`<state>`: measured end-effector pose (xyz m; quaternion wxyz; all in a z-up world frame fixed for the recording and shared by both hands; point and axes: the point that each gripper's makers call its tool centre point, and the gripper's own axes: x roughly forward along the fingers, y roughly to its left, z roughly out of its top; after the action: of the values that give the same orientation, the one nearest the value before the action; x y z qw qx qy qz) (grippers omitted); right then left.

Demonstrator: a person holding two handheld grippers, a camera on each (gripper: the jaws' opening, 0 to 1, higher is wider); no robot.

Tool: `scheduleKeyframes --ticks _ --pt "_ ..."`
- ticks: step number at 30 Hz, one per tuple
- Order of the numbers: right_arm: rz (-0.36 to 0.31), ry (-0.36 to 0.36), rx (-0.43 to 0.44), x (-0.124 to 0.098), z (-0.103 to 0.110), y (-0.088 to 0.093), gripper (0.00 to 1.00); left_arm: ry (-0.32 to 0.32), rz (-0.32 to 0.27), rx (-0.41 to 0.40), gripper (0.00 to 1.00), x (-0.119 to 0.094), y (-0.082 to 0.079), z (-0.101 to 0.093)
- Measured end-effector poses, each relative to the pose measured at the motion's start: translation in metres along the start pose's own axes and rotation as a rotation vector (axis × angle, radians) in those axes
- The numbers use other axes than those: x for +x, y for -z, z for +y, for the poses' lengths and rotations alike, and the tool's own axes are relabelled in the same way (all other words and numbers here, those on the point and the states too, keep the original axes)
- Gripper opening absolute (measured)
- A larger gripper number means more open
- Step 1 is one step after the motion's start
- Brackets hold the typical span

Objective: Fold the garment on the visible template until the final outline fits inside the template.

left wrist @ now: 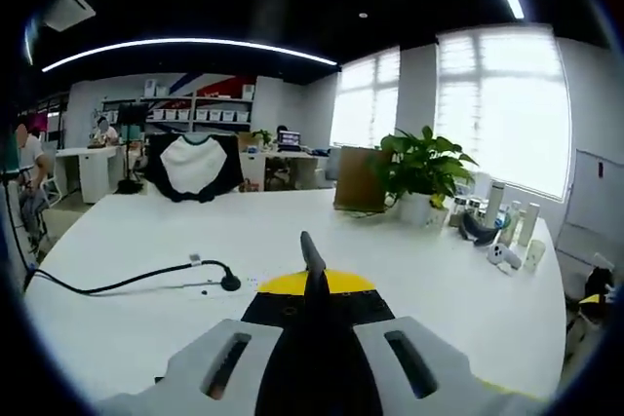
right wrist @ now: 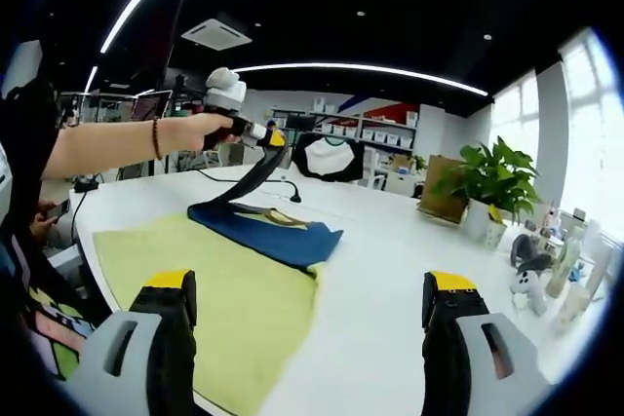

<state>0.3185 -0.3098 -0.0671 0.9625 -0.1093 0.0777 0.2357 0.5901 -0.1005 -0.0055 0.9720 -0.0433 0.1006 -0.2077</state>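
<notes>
White table in open office bears yellow template.

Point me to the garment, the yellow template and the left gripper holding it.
garment (right wrist: 278,231): right gripper view, on the flat blue part lying on the template.
yellow template (right wrist: 210,289): right gripper view, on its bare middle.
left gripper (right wrist: 273,140): right gripper view, at the yellow jaw tips clamped on the lifted fabric.
</notes>
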Motion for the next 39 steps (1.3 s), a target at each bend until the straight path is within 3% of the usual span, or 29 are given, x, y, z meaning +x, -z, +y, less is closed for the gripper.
scheduleKeyframes --ticks 2,5,20,39 --pt "0.000 0.000 0.000 0.000 0.000 0.000 0.99 0.015 0.011 -0.008 0.03 0.013 0.004 0.001" --pt "0.005 0.004 0.001 0.000 -0.002 0.002 0.99 0.035 0.029 -0.012 0.03 0.020 0.023 -0.018" --pt "0.015 0.020 0.015 -0.002 -0.011 0.007 0.99 0.061 0.109 -0.012 0.03 0.039 0.091 -0.052" --pt "0.019 0.031 0.017 -0.003 -0.015 0.010 0.99 0.092 0.181 -0.016 0.05 0.051 0.139 -0.072"
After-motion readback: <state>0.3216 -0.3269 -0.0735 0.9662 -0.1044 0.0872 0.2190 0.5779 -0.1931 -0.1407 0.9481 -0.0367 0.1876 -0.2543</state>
